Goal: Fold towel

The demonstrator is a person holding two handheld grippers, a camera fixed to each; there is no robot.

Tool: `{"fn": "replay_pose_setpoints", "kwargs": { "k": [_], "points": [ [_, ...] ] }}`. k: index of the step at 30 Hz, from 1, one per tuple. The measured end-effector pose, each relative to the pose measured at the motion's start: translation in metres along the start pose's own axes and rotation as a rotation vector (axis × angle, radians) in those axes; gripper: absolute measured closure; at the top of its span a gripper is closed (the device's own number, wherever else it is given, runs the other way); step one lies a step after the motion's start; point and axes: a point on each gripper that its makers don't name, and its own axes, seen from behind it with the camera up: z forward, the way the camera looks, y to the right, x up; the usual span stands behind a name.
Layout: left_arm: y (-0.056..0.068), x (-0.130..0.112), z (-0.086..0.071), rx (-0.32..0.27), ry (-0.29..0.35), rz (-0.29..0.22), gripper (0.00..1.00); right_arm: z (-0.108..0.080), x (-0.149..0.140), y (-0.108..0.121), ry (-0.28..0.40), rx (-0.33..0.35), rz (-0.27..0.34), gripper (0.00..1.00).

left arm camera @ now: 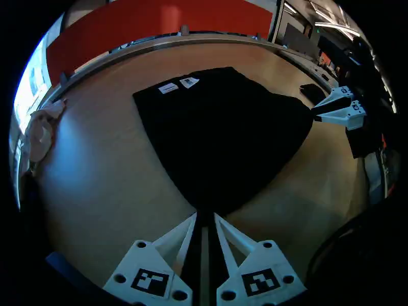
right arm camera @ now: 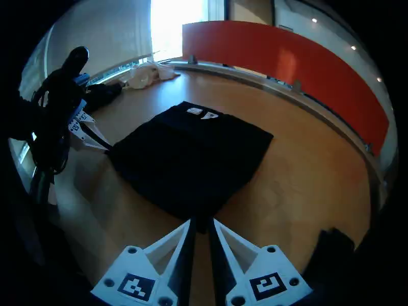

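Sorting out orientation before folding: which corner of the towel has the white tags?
The corner of the black towel farthest from the right gripper; the other three are plain.

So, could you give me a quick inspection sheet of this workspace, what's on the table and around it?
Surface: wooden table with a curved far edge.
Job's things: black towel lying flat, two white labels at its far edge.
Clutter: light cloth and a dark object beside it, near the table's edge.
Grippers: left gripper and right gripper each pinch a towel corner, fingers nearly together.
Cables: nothing seen.
Surroundings: red panel behind the table; bright window.
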Motion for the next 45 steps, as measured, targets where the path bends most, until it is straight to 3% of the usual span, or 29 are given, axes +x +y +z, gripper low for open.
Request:
{"fn": "replay_pose_setpoints", "kwargs": {
  "k": [6,27,45],
  "points": [
    [-0.003,0.006,-0.005,0.017,0.006,-0.003,0.93,-0.001,0.003,-0.001,0.006,0.002,-0.004,0.82],
    [-0.01,0.063,-0.067,-0.014,0.096,-0.068,0.93,-0.027,0.032,0.0,0.03,-0.008,-0.016,0.83],
    [0.006,0.057,-0.109,-0.061,0.086,-0.128,0.93,-0.071,0.045,-0.017,0.012,0.023,-0.011,0.82]
  ]
}}
